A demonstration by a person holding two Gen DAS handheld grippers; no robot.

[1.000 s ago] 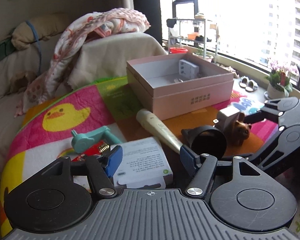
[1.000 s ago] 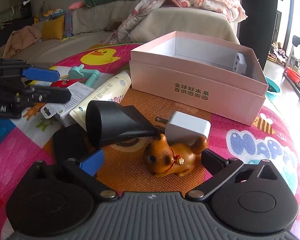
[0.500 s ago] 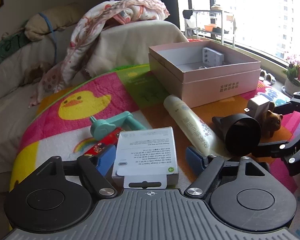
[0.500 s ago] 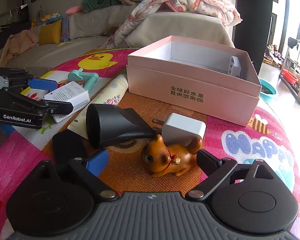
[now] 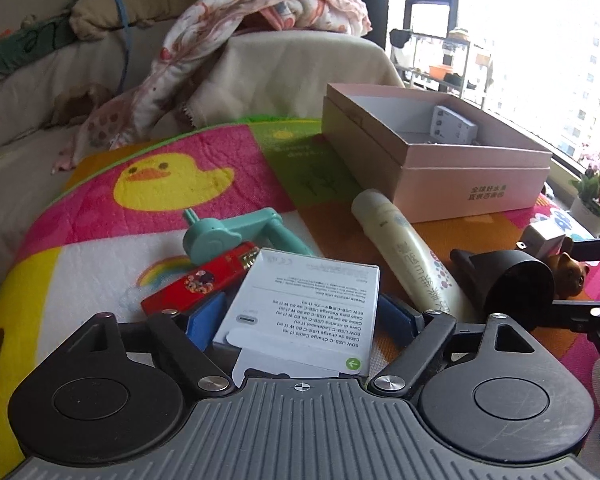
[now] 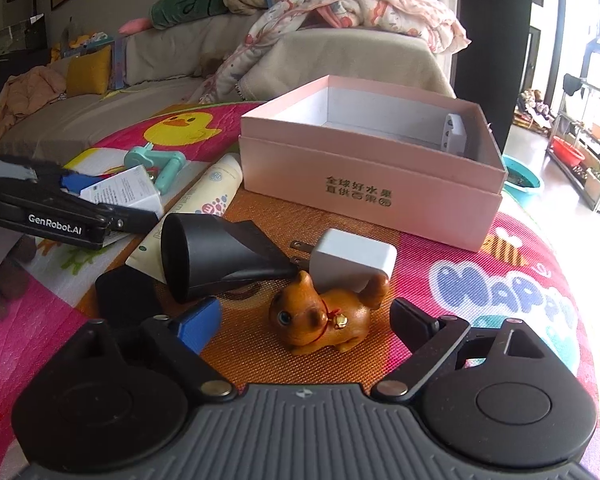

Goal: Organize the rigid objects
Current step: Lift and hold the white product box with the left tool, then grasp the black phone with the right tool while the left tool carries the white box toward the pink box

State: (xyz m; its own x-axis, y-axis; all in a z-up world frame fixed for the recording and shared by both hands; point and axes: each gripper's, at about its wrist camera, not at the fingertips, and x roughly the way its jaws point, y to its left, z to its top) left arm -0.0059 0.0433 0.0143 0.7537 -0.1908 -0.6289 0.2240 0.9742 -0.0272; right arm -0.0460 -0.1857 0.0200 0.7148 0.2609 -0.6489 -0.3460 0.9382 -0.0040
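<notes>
A white cable box (image 5: pixel 304 308) lies between the blue pads of my left gripper (image 5: pixel 300 314); the jaws are closing and a thin gap still shows at the right pad. My right gripper (image 6: pixel 306 322) straddles a brown dog figurine (image 6: pixel 324 320); its jaws are closing too, well apart from it on the left and close to its tail on the right. Behind the dog lie a white charger (image 6: pixel 352 260) and a black nozzle (image 6: pixel 216 256). The open pink box (image 6: pixel 364 188) stands further back with a white adapter (image 6: pixel 456 136) inside.
A cream tube (image 5: pixel 412 256), a teal handle (image 5: pixel 228 236) and a red flat item (image 5: pixel 200 284) lie on the colourful play mat (image 5: pixel 204 148). A black flat object (image 6: pixel 124 300) sits left of my right gripper. A sofa with a blanket (image 6: pixel 360 8) rises behind.
My left gripper has come forward and down over the white cable box, which now sits deep between its pads. The right jaws have narrowed around the dog figurine.
</notes>
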